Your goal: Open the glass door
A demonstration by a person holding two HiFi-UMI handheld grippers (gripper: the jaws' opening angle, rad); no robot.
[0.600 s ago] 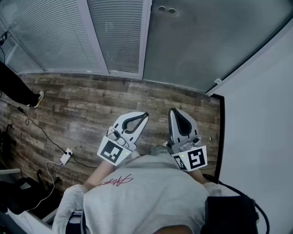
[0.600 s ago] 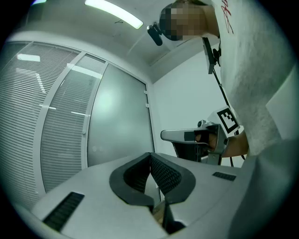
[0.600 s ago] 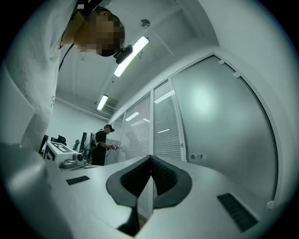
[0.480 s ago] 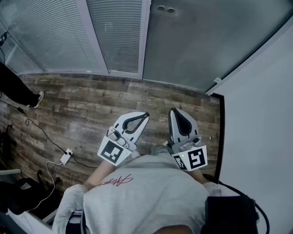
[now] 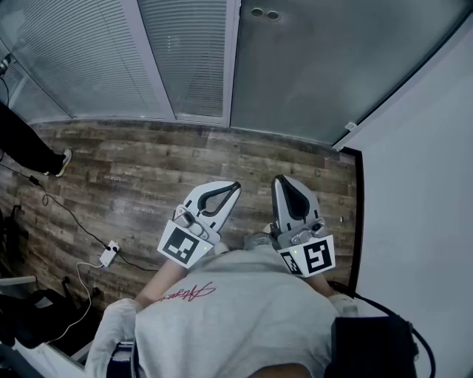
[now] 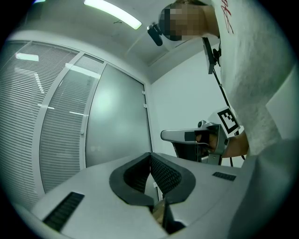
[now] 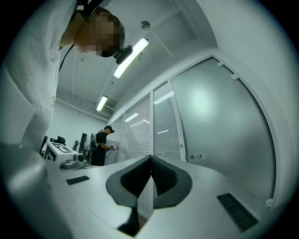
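The glass door [image 5: 325,66] stands well apart at one o'clock; the left gripper [image 5: 233,186] and right gripper [image 5: 280,179] have fingers pressed together, empty, so best step closer toward its round fittings [image 5: 264,13] first.

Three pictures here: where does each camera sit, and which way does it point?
Head view: on the person's head, looking steeply down at the wooden floor; shows pale top, left gripper, right gripper.
Left gripper view: on the left gripper, looking along its shut jaws at the glass door; right gripper and top at right.
Right gripper view: on the right gripper, looking along its shut jaws at the blinds; top at left.
All three show the glass door.
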